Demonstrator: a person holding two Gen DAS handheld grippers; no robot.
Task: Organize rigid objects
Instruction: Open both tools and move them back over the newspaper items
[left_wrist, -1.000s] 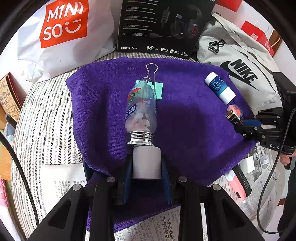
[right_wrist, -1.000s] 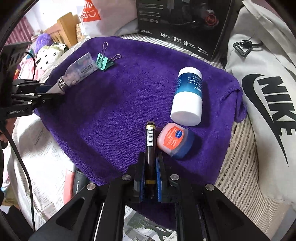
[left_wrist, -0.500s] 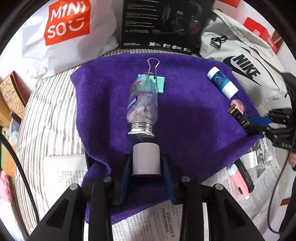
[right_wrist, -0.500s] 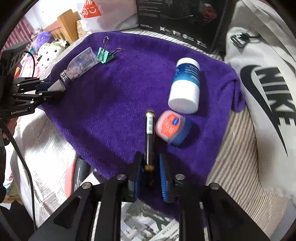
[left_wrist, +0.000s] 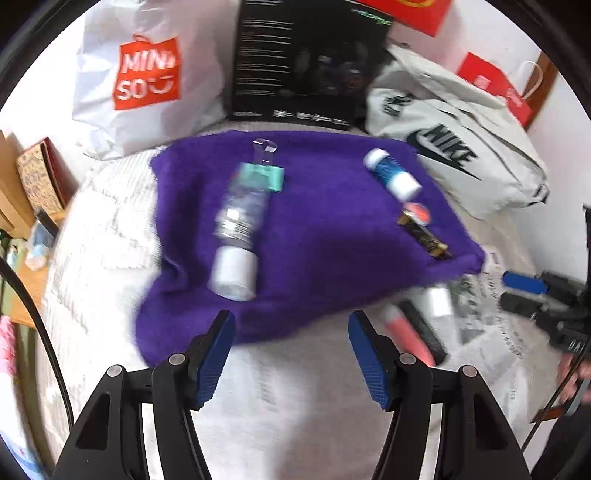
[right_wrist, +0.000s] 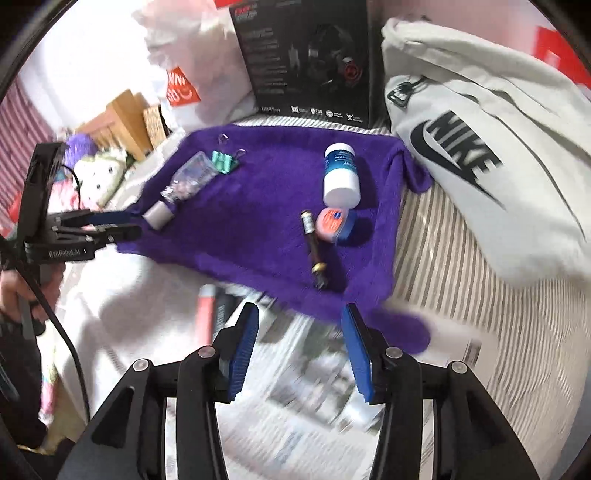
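A clear bottle (left_wrist: 240, 221) with a white cap lies on the purple towel (left_wrist: 325, 229), its base against a green binder clip (left_wrist: 267, 177). My left gripper (left_wrist: 290, 321) has drawn back off the towel's near edge. Its jaws are opening with nothing between them. On the towel's right side lie a blue-and-white bottle (right_wrist: 341, 173), a small red-and-blue tin (right_wrist: 336, 225) and a dark tube (right_wrist: 314, 247). My right gripper (right_wrist: 299, 310) hovers just short of the tube, jaws opening and empty. The left gripper (right_wrist: 110, 225) also shows at the towel's left corner.
A white Miniso bag (left_wrist: 147, 74), a black headset box (left_wrist: 306, 59) and a grey Nike bag (left_wrist: 454, 155) stand behind the towel. A pink item (right_wrist: 205, 314) and a black one lie on newspaper (right_wrist: 314, 387) by the near edge. A plush toy (right_wrist: 96, 170) sits at far left.
The left gripper let go of the bottle's white cap and the right let go of the dark tube. Both pulled back and up, jaws spreading; both objects stay on the towel.
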